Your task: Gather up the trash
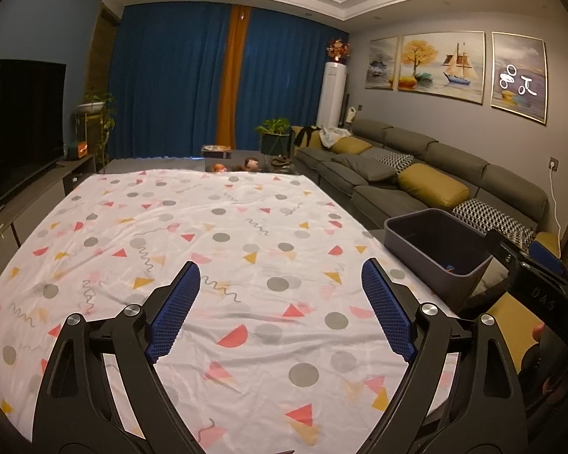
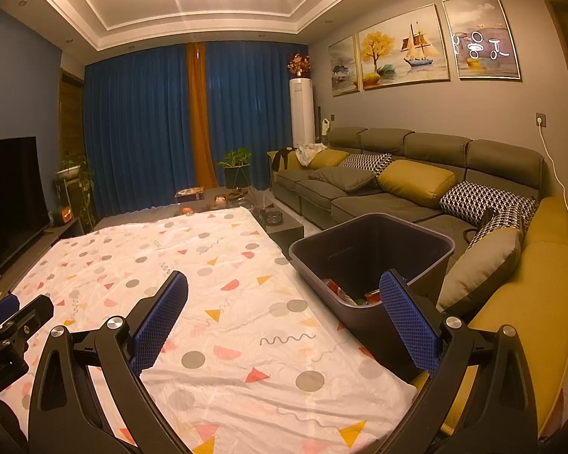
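Observation:
A dark grey bin (image 2: pixel 409 242) stands off the right edge of the table, against the sofa, with cans and wrappers (image 2: pixel 354 295) lying in its bottom. In the left wrist view the same bin (image 1: pixel 416 244) sits at the right, a small scrap showing inside. My left gripper (image 1: pixel 280 276) hangs open over the patterned tablecloth (image 1: pixel 208 227) with nothing between its blue pads. My right gripper (image 2: pixel 284 283) is open too, above the table's right side, its right finger (image 2: pixel 409 317) in front of the bin's near rim. No loose trash shows on the cloth.
A grey and mustard sofa (image 2: pixel 416 189) with cushions runs along the right wall. A television (image 1: pixel 15 121) on a low cabinet stands at the left. Beyond the table's far edge are a low table (image 2: pixel 280 223) with small items and a potted plant (image 2: pixel 236 166).

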A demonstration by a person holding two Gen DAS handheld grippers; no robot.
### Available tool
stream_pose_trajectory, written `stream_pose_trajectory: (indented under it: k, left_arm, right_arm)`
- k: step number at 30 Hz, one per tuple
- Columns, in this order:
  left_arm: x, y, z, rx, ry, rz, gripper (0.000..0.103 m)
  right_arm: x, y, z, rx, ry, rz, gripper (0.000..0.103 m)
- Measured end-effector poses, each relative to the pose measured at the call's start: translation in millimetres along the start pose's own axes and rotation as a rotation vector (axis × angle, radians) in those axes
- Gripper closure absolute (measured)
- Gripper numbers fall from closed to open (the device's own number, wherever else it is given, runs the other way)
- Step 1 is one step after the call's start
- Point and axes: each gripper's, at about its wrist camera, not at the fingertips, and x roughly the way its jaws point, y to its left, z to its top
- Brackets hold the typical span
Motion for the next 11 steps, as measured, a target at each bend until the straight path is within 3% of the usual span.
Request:
stream_pose_trajectory:
  k: [5, 11]
  left_arm:
    - [-3.3, 1.2, 0.4, -0.001, -0.016, 0.018, 0.009]
    - [-2.6, 5.9, 0.8, -0.023, -0.007, 0.026, 0.009]
  right_arm:
    - [-1.2, -2.1, 1.5, 0.006, -0.006, 0.000, 0.006]
    - [-1.5, -2.9, 1.8, 0.011, -0.009, 0.000, 0.006]
